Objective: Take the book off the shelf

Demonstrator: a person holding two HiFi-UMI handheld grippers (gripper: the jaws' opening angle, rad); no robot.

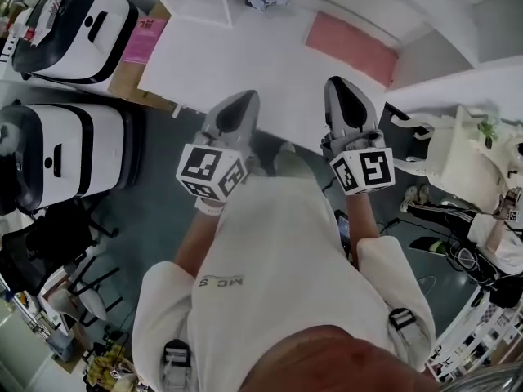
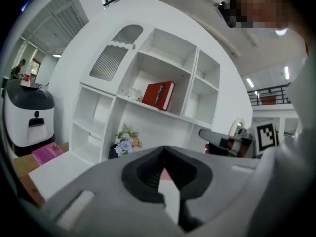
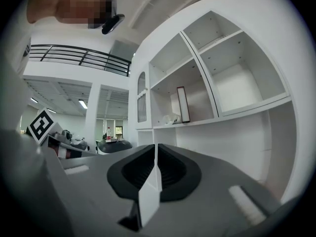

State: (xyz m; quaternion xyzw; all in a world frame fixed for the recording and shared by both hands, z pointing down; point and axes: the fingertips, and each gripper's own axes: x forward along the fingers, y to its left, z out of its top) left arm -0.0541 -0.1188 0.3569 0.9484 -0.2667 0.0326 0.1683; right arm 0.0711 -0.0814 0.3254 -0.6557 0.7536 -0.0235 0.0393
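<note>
A red book [image 2: 159,95] leans in the middle compartment of the white shelf unit [image 2: 129,105], beside a small white object [image 2: 132,94]. In the right gripper view the book [image 3: 183,104] shows edge-on in the same compartment. My left gripper [image 2: 163,149] is shut with nothing in it and sits well short of the shelf. My right gripper [image 3: 156,147] is also shut and empty. In the head view both the left gripper [image 1: 233,113] and the right gripper [image 1: 347,104] are held side by side in front of my chest, pointing at the shelf.
A vase of flowers [image 2: 124,141] stands in a low compartment of the shelf. Two white-and-black machines [image 1: 78,27] [image 1: 57,149] stand to the left, by a pink box [image 1: 145,39]. A white bag [image 1: 462,158] and clutter lie at the right.
</note>
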